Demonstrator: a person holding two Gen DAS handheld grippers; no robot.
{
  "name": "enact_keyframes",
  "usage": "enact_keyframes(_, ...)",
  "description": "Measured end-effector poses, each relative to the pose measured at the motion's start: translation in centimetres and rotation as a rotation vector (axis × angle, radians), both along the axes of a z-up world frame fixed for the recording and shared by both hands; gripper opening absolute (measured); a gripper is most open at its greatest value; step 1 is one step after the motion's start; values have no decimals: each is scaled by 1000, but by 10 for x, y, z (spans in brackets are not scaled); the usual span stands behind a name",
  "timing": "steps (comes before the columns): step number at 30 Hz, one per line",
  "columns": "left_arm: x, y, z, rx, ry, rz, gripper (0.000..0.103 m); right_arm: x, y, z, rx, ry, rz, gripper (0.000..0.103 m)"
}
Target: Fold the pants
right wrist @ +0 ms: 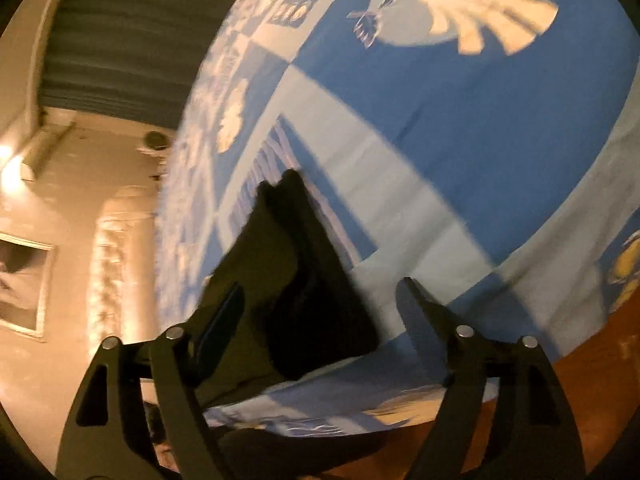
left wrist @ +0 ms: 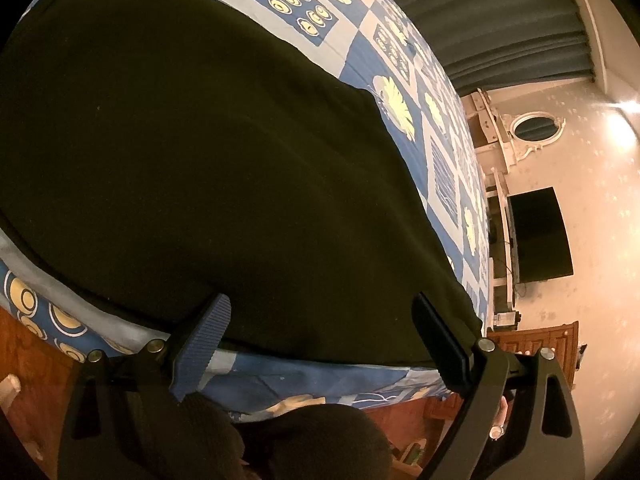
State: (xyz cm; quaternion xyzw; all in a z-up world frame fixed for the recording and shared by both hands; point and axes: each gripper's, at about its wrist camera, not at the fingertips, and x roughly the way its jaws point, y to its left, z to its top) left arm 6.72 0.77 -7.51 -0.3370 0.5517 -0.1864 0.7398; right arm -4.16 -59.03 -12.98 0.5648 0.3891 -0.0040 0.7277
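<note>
1. The pants [left wrist: 208, 168] lie spread flat on the patterned bedsheet [left wrist: 360, 64]. Their near edge runs just inside the near edge of the bedsheet.
2. The left gripper [left wrist: 324, 332] hovers at that near edge. Its jaws stand apart, with the dark cloth showing between them; the pads do not press on it.
3. The right gripper [right wrist: 320, 312] also has its jaws apart. A loose corner of the pants [right wrist: 288, 280] lies between them, rumpled and lifted off the bedsheet, but it is not clamped. This view is blurred.
4. Handling, as a judgement: the fabric looks soft, limp and fairly thick. It should drape and sag when lifted, and is not fragile.
5. Grip point, as a judgement: take hold at the hem or a corner, both layers together, since a mid-panel pinch would bunch the cloth.
</note>
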Motion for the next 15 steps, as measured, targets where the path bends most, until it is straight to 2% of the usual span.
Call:
enact_keyframes(1,0,0,0,1,-1,0,91,3,4,-2,23,-7,22,80)
enact_keyframes(2,0,-1,1,3,-2,0,91,6,8,-1,3,-3,38,80)
enact_keyframes(4,0,-1,1,4,-4,-1,91,9,11,3,-39,5,31,70)
enact_keyframes(5,0,-1,1,5,-5,-2,91,10,11,4,-27,-12,22,37)
enact_keyframes(6,1,-1,1,5,-6,-3,91,10,11,6,-12,-30,20,24)
enact_keyframes(11,1,-2,0,0,-5,0,91,10,22,50,-254,-80,14,22)
enact_keyframes(13,3,-2,-1,-2,-2,0,91,10,19,47,-371,-17,21,19)
enact_keyframes(14,2,-2,-1,-1,-2,0,91,10,13,28,-354,70,38,17)
enact_keyframes(15,2,-2,0,2,-3,-1,91,7,7,16,-321,98,39,18)
